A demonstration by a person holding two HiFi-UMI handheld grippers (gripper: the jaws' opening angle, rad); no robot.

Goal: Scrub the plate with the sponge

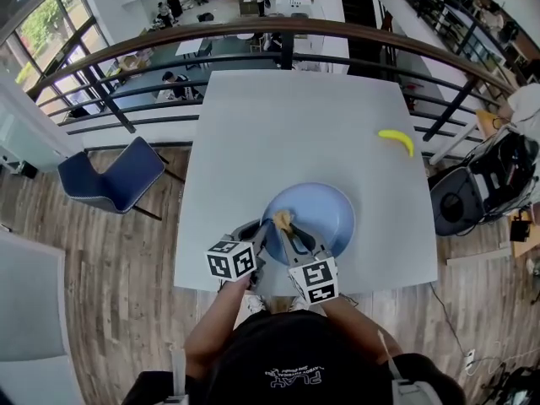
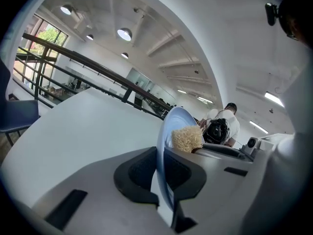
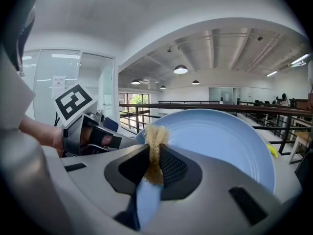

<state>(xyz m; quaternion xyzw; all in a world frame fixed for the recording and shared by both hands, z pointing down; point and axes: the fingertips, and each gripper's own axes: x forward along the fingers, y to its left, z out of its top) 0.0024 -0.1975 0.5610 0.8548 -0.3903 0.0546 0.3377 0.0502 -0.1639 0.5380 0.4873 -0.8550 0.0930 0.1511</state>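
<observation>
The light blue plate is over the near part of the grey table. My left gripper is shut on its near-left rim. In the left gripper view the plate stands edge-on between the jaws of the left gripper. My right gripper is shut on a tan fibrous sponge. In the right gripper view the sponge sticks up between that gripper's pads and lies against the plate at its left rim. The sponge shows beside the plate's face.
A yellow banana lies at the table's right edge. A blue chair stands on the wood floor to the left. A curved railing runs past the far end of the table. Bags and gear stand to the right.
</observation>
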